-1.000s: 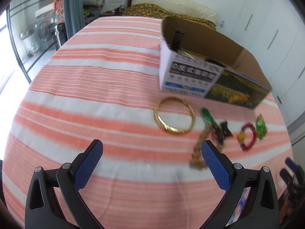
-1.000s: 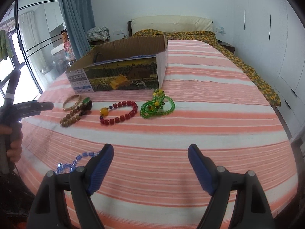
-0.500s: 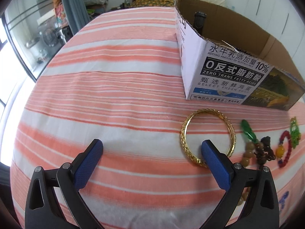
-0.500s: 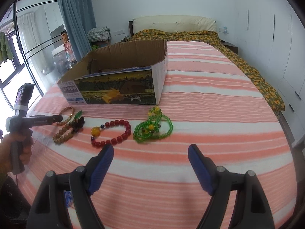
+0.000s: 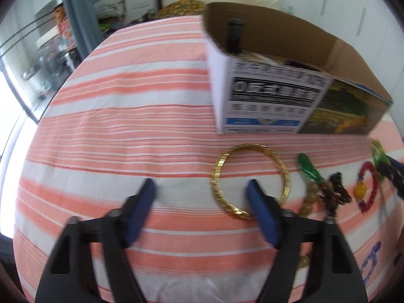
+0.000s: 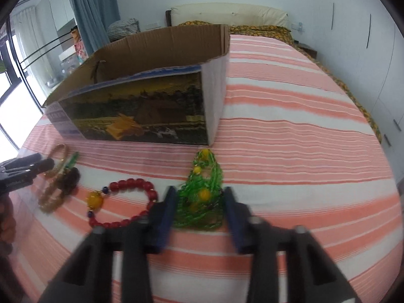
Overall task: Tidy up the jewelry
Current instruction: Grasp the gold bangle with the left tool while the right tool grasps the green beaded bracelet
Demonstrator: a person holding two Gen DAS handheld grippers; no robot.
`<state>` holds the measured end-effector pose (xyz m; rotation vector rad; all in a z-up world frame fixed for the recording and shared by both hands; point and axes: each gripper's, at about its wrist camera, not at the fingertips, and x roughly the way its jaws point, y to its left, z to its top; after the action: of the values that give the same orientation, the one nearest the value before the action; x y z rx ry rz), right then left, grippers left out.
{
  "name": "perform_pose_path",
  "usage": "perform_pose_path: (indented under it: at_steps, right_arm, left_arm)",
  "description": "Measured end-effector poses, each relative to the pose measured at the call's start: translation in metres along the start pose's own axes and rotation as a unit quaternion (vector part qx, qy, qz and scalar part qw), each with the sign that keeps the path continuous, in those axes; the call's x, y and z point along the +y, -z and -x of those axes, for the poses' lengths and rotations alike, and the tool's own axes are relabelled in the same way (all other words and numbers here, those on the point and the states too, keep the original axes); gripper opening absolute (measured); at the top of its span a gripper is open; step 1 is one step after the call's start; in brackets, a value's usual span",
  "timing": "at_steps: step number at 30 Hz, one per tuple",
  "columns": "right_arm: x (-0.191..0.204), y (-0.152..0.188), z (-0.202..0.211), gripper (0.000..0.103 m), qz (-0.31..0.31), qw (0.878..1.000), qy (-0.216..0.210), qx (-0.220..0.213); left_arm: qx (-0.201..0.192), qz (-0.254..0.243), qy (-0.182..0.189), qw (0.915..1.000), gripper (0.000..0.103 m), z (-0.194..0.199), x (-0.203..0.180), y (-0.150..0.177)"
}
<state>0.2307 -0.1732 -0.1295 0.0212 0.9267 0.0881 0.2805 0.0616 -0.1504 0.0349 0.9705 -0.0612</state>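
Green bead strand (image 6: pixel 202 197): I see translucent green beads with a few yellow ones, bunched in a heap on the striped bedspread (image 6: pixel 290 151), just in front of the box's near corner.
Right gripper (image 6: pixel 199 202): my blue pads stand on either side of the green heap and are closing; the strand lies between them, and I cannot tell whether they press it.
Red bead bracelet (image 6: pixel 131 202): a loop of round red beads with one large amber bead, lying just left of the green strand.
Gold bangle (image 5: pixel 250 180): a thin, ribbed, shiny ring lying flat in front of the box.
Left gripper (image 5: pixel 202 189): my jaws are closing; the right pad sits over the inside of the bangle, its near-left rim lies between the pads, and neither pad presses it.
Brown bead string (image 5: pixel 328 194): tan and dark beads with a green piece, between bangle and red bracelet.
Cardboard box (image 6: pixel 151 111): open-topped, printed sides, behind all the jewelry.
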Motion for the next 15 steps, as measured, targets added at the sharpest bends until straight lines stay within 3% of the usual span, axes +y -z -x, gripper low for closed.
perform_pose_path:
  at_steps: [1,3,5,15]
  right_arm:
    - [0.001,0.001,0.002,0.021,0.004,1.0,-0.002,0.0]
    - [0.0,0.003,0.009,0.016,0.002,1.0,-0.009,-0.001]
    - [-0.002,0.005,0.023,0.016,-0.001,1.0,-0.016,-0.009]
    - [-0.011,0.003,0.086,0.013,0.002,0.998,-0.053,-0.036]
  left_arm:
    - [-0.003,-0.007,0.007,0.9999,0.05,0.002,-0.003,0.001]
    - [-0.004,-0.016,0.015,0.9998,0.015,0.005,-0.005,0.002]
    - [-0.003,-0.015,0.022,0.9996,0.008,0.007,-0.002,0.002]
    - [-0.039,-0.011,0.07,0.9967,0.004,0.05,0.002,0.007]
